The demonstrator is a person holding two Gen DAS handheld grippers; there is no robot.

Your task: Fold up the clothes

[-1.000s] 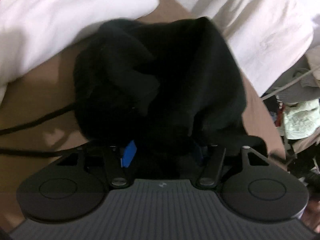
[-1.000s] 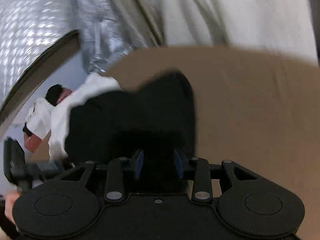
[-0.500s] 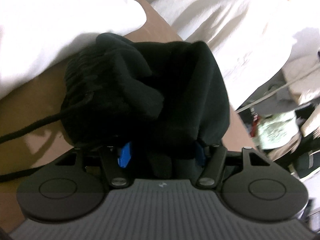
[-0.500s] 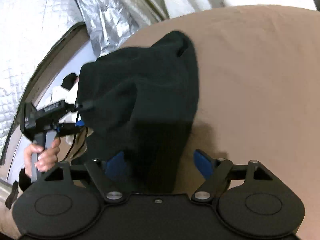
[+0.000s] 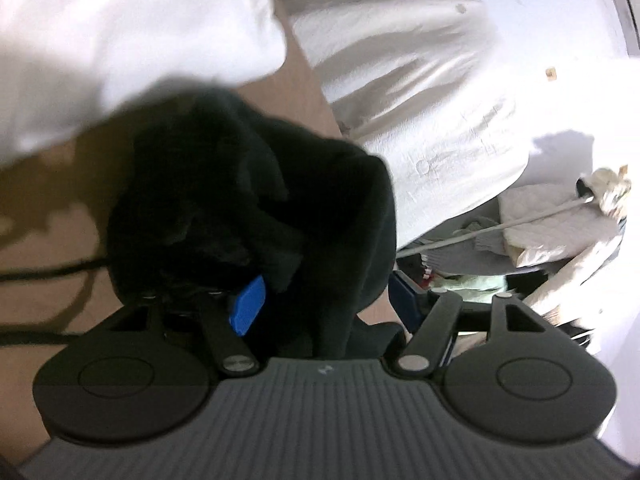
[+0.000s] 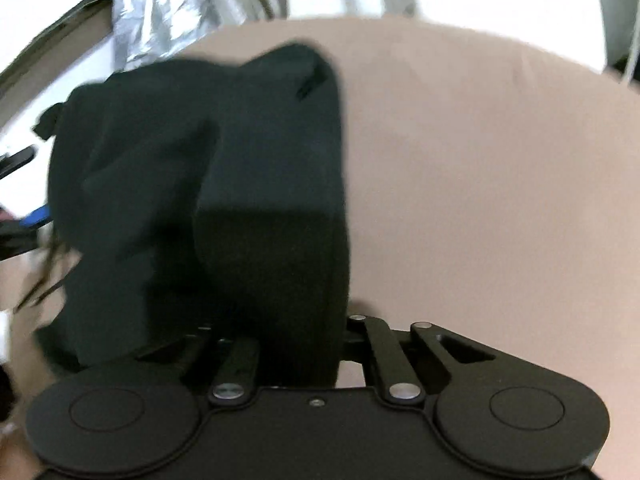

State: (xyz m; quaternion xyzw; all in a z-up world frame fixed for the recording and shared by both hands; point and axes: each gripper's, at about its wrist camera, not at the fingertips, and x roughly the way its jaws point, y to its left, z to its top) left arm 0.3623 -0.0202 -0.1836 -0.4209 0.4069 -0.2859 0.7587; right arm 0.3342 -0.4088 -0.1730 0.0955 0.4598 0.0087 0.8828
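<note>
A black knit garment (image 5: 248, 216) lies bunched on a tan bed sheet (image 5: 40, 248); it also shows in the right wrist view (image 6: 224, 184) as a thick folded bundle. My left gripper (image 5: 324, 300) has its blue pads (image 5: 248, 306) spread, with loose black cloth between them. My right gripper (image 6: 292, 344) has its jaws spread wide, and the garment's ribbed edge lies over the gap and hides the pads. Black drawstrings (image 5: 48, 272) trail to the left.
White pillows or bedding (image 5: 120, 32) lie behind the garment, and more white bedding (image 5: 420, 92) lies at the right. A pile of clothes (image 5: 540, 224) sits beyond the bed's edge. Silver quilted material (image 6: 168, 12) stands at the far left.
Both grippers have opened: the right let go of the garment about half a second ago, the left widened just now. Both views swung, and the garment has slumped on the sheet.
</note>
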